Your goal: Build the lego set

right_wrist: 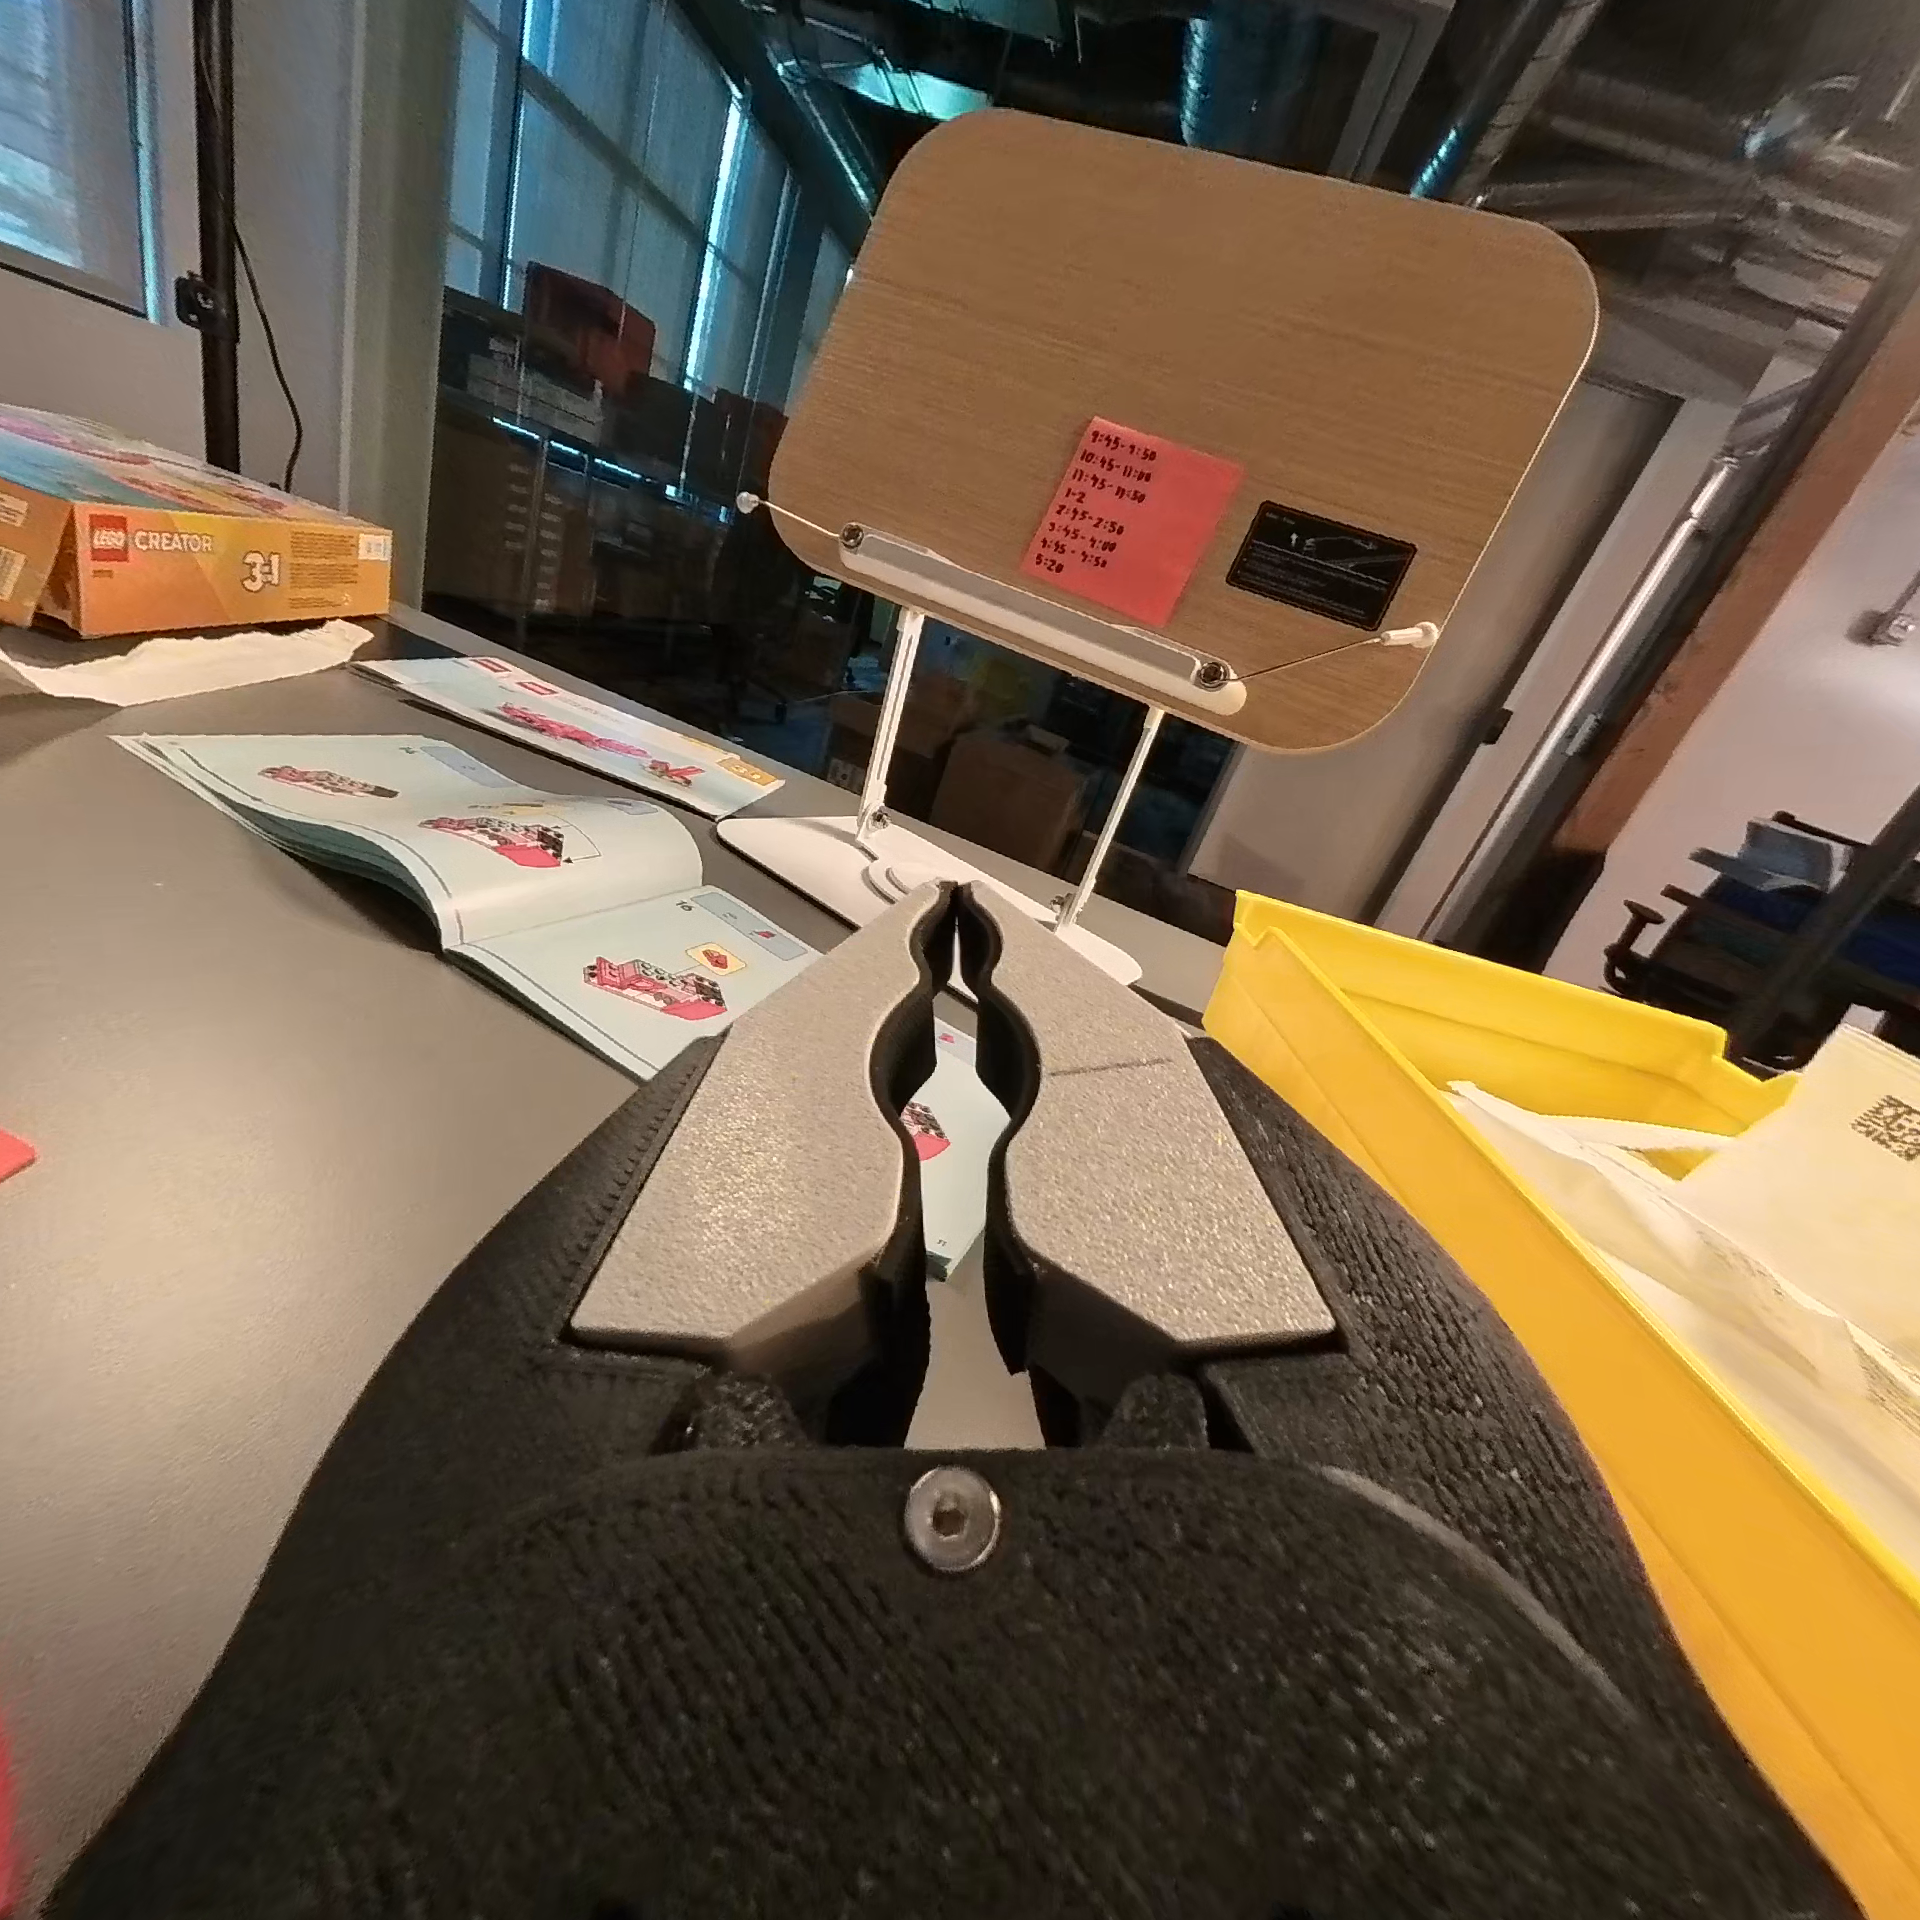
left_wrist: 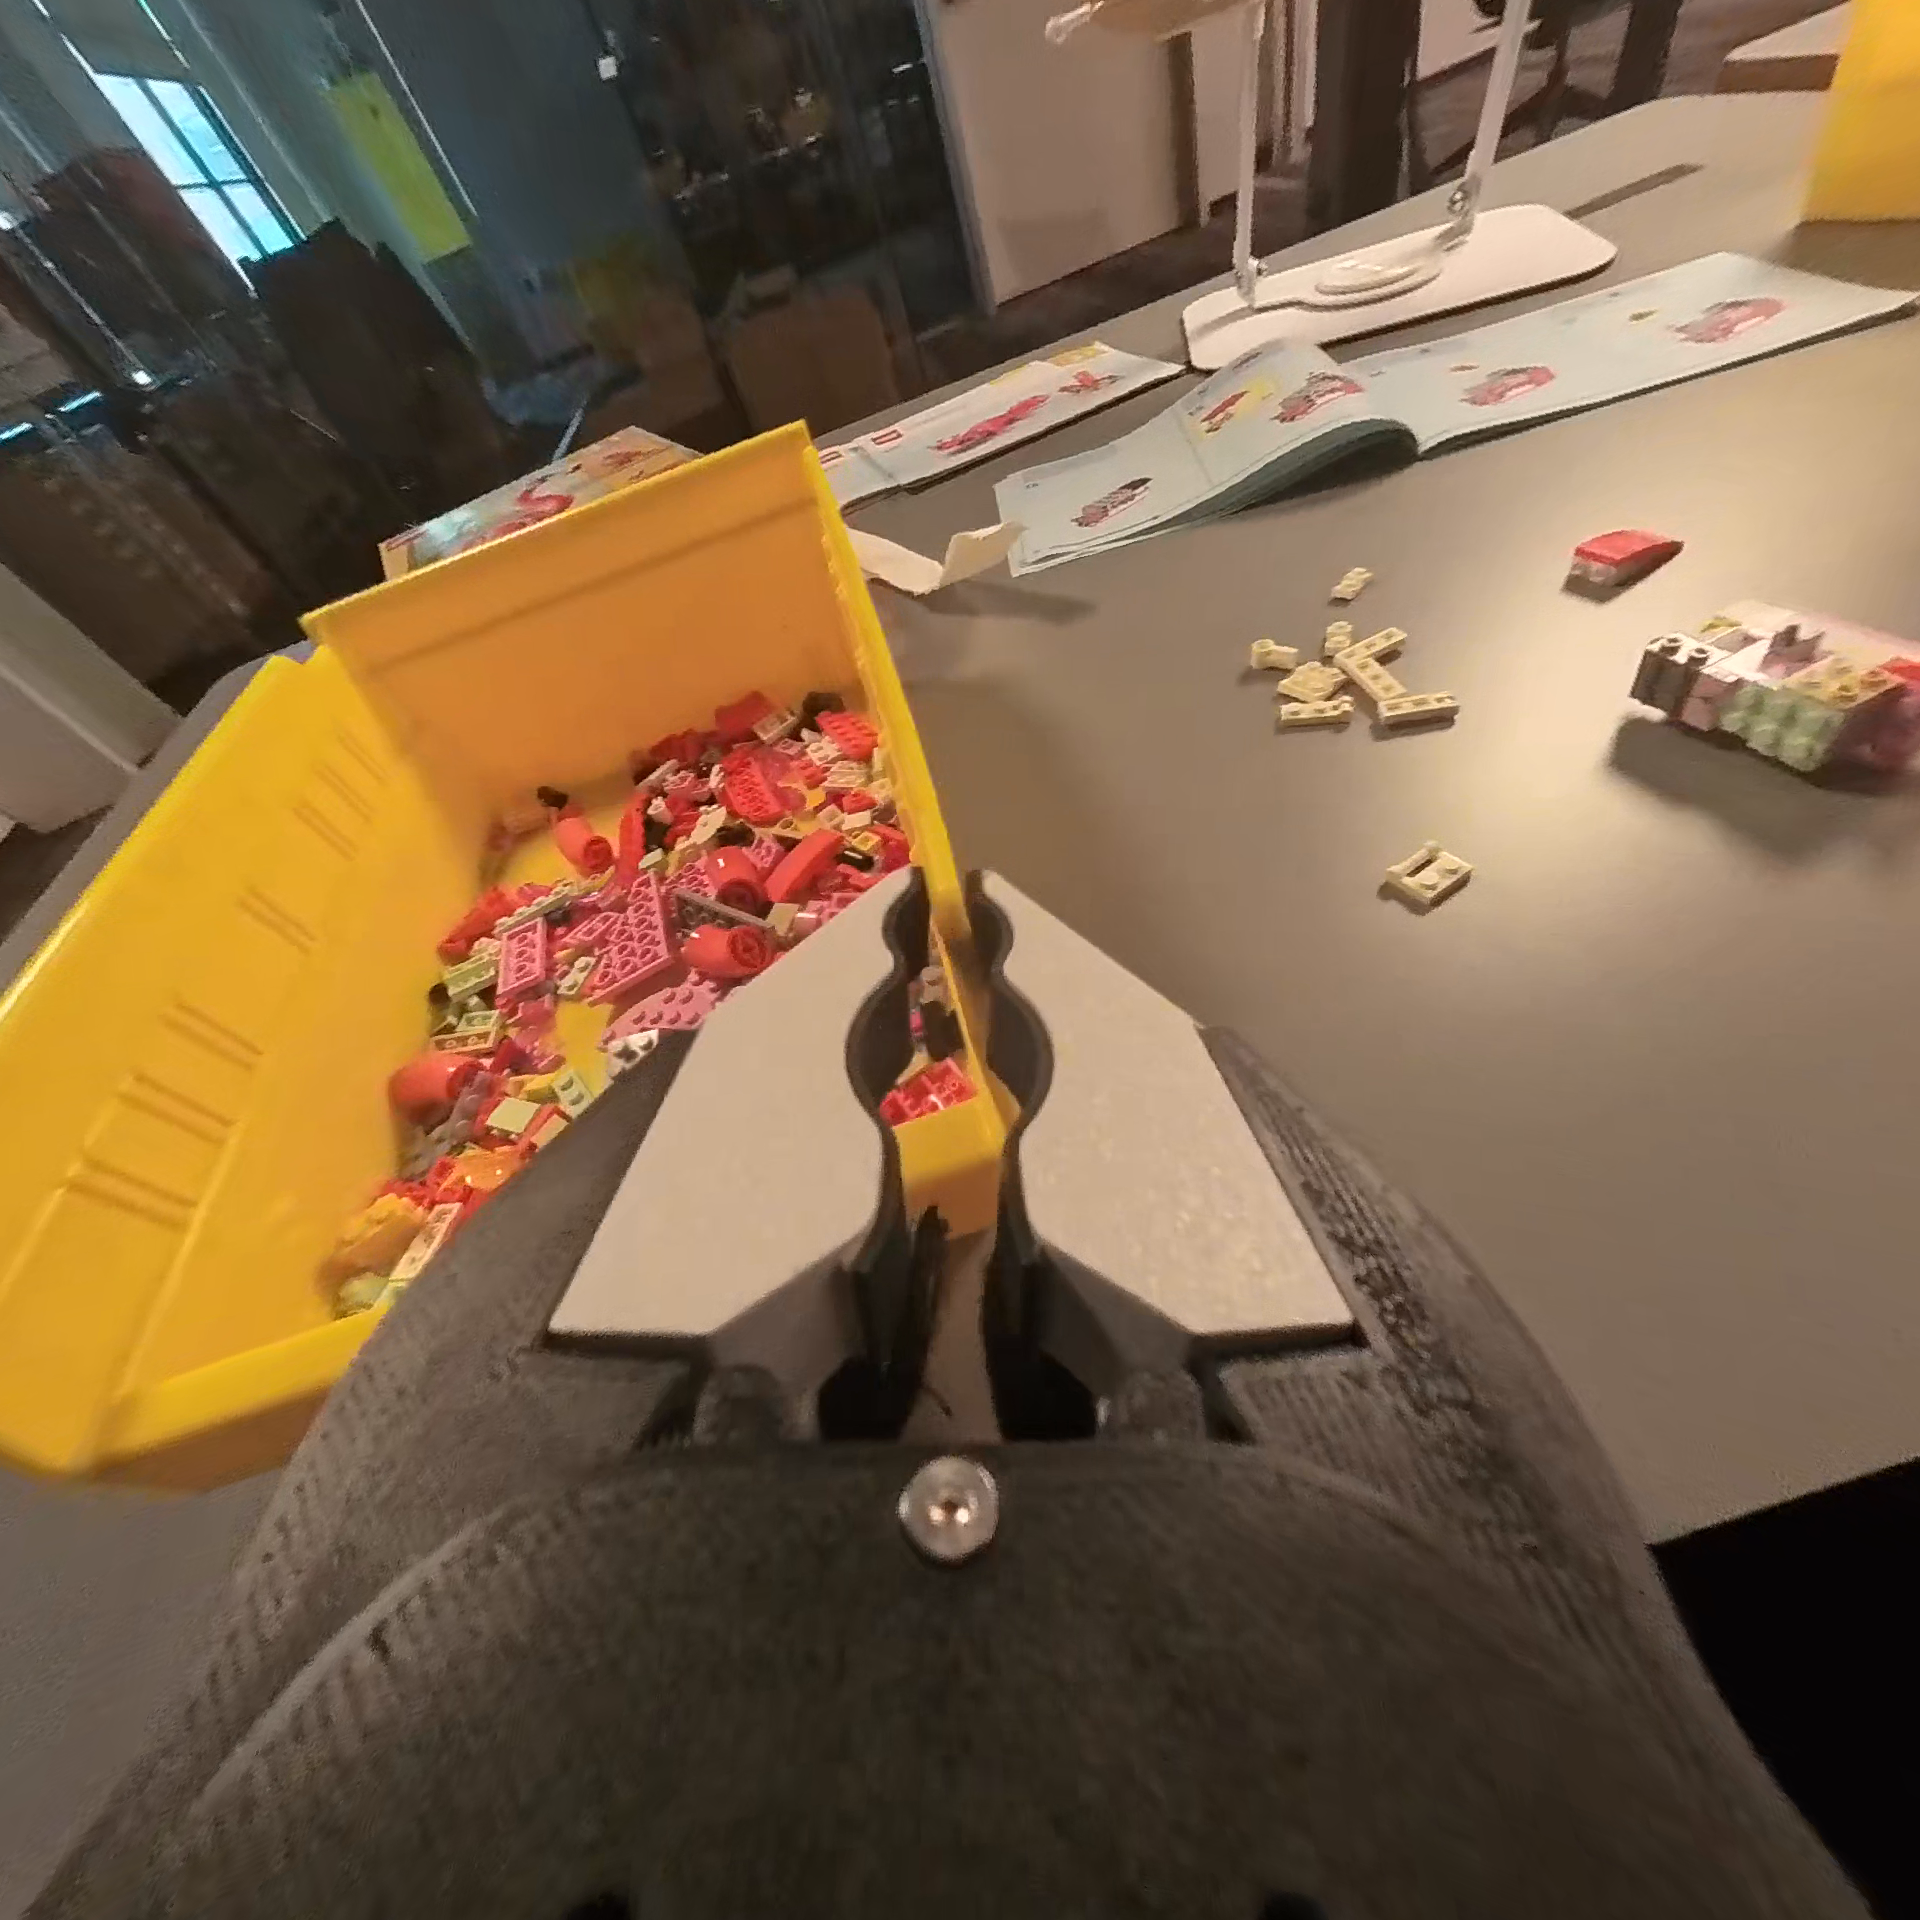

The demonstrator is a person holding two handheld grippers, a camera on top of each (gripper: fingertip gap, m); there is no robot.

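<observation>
In the left wrist view my left gripper is shut on the right side wall of a yellow plastic bin. The thin wall runs between the two fingertips, one finger inside the bin and one outside. The bin sits tilted at the table's left edge and holds several red, pink and pale green bricks. My right gripper is shut with its tips touching and nothing between them. It hovers over the grey table near an open instruction booklet.
On the table lie several loose pale bricks, one single piece, a small red part and a partly built model. A wooden book stand, a set box and a second yellow bin with paper bags stand around. My right fingertips sit around 45 cm from my left ones.
</observation>
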